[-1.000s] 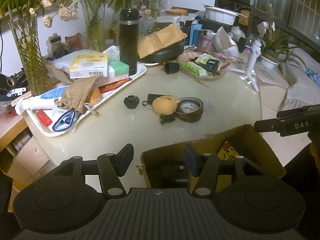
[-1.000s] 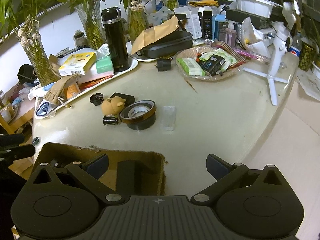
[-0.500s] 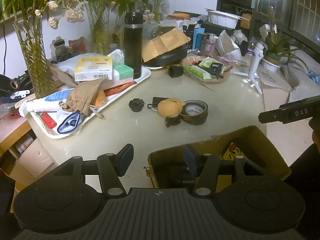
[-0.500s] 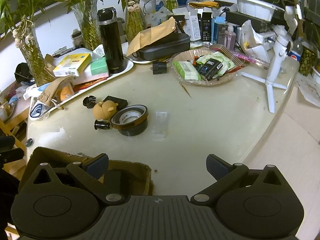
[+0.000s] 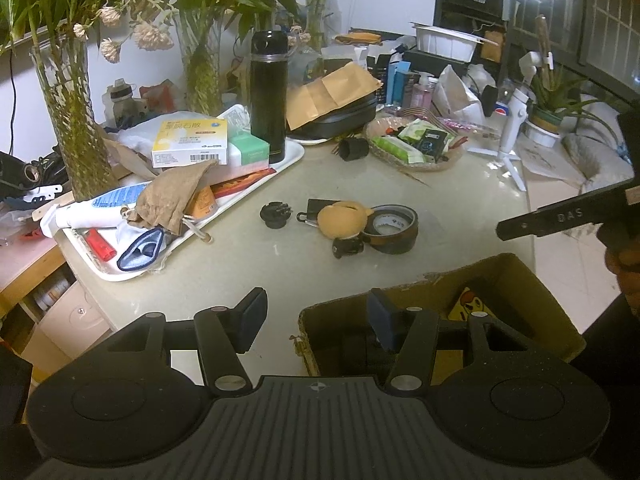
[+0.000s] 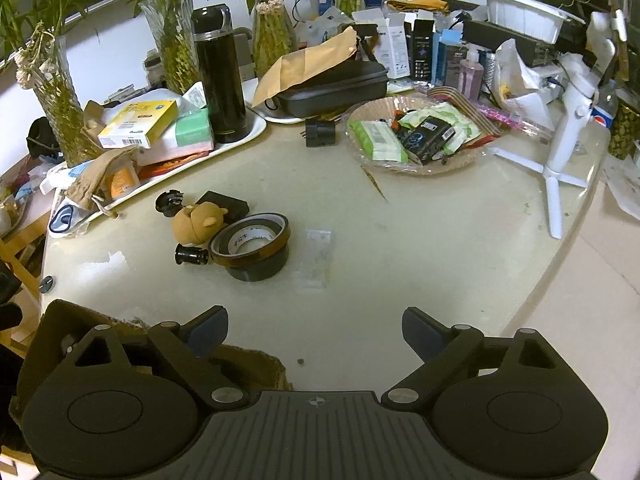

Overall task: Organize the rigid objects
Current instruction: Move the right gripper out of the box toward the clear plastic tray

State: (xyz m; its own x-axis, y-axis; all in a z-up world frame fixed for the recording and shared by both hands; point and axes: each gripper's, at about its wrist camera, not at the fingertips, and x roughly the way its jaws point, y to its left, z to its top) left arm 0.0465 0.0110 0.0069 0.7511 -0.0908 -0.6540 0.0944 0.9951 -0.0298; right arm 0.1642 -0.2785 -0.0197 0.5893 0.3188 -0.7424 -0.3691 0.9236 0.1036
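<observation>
Both claws tilt down toward the bench (image 6: pixel 400 248). The left claw (image 5: pixel 316 312) hangs with its fingers partly apart, straddling the near left wall of the cardboard box (image 5: pixel 516 280): one finger is outside over the bench, the other over the box's inside, and neither visibly presses the wall. The right claw (image 6: pixel 314 330) stands wide over bare bench with nothing between its fingers, and its jaws have just been closing a little. From the left view the right claw shows as a dark bar marked with letters at the right edge, with part of a hand (image 5: pixel 622 256) behind it; that view also looks down into the box, where a yellow cartoon card (image 5: pixel 470 306) leans inside and some dark things lie at the bottom, too shadowed to tell. The right view shows only the box's torn corner, but gives a clear flat plastic piece (image 6: pixel 316 256) lying beside the tape rolls (image 6: pixel 252 246). The tan bear toy (image 6: pixel 198 222), a small black knob (image 6: pixel 192 255) and a black cap (image 6: pixel 170 202) sit loose mid-bench, well apart from the box. A white tray (image 5: pixel 280 168) carries a black flask (image 5: pixel 268 96), medicine boxes and a brown pouch (image 5: pixel 176 196); a shallow basket (image 6: pixel 416 168) holds wrapped packets.
</observation>
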